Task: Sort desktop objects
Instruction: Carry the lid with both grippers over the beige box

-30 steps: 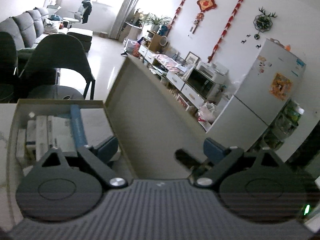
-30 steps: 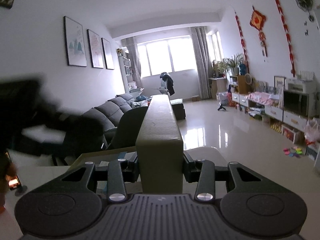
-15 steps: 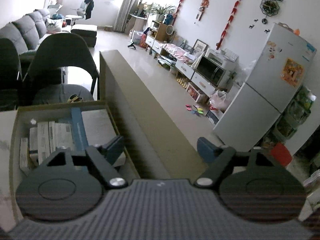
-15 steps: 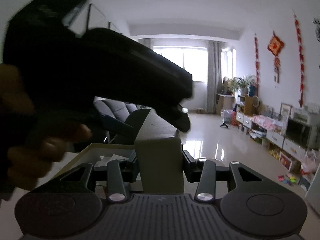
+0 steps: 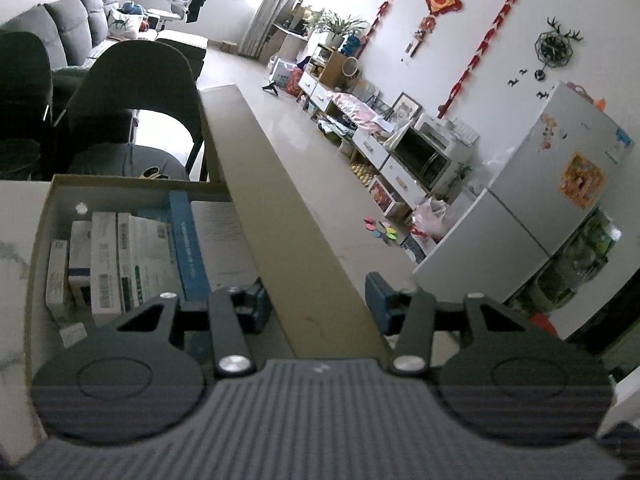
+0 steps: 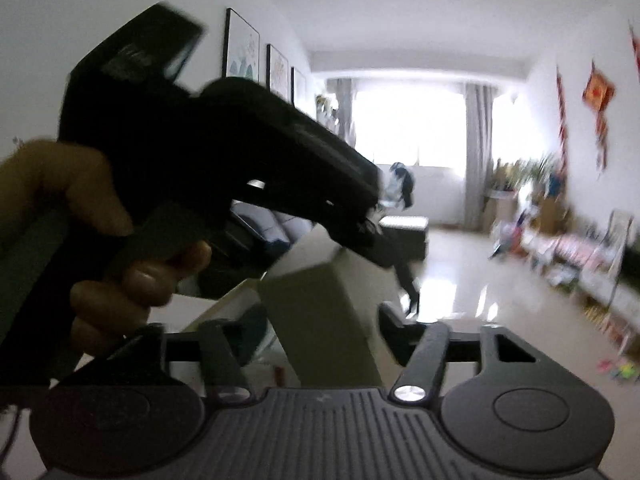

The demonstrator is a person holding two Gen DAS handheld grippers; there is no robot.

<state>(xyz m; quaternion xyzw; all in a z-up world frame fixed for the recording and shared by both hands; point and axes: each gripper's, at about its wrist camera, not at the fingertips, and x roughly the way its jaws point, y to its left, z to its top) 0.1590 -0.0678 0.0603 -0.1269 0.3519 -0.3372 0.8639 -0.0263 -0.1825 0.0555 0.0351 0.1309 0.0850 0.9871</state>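
A shallow cardboard box (image 5: 40,236) lies on the white table, filled with several small cartons (image 5: 104,256), a long blue box (image 5: 186,248) and a paper sheet (image 5: 220,236). Its tan lid (image 5: 256,184) stands raised along the box's right side. My left gripper (image 5: 318,306) is closing, and its blue pads (image 5: 258,308) press on both sides of the lid's near edge. In the right wrist view the lid (image 6: 316,292) leans between the jaws of my right gripper (image 6: 320,320), which are opening with gaps at both sides. A hand (image 6: 80,208) holds the left gripper's dark handle (image 6: 192,152) above it.
Two dark chairs (image 5: 136,92) stand just behind the table (image 5: 14,280), with a grey sofa (image 5: 72,28) further back. To the right the floor drops away toward a low cabinet with an oven (image 5: 424,152) and a white fridge (image 5: 532,216).
The left jaws have closed in onto the lid's edge. The right jaws have spread off the lid, which now leans. The left gripper and its hand have come into the right wrist view.
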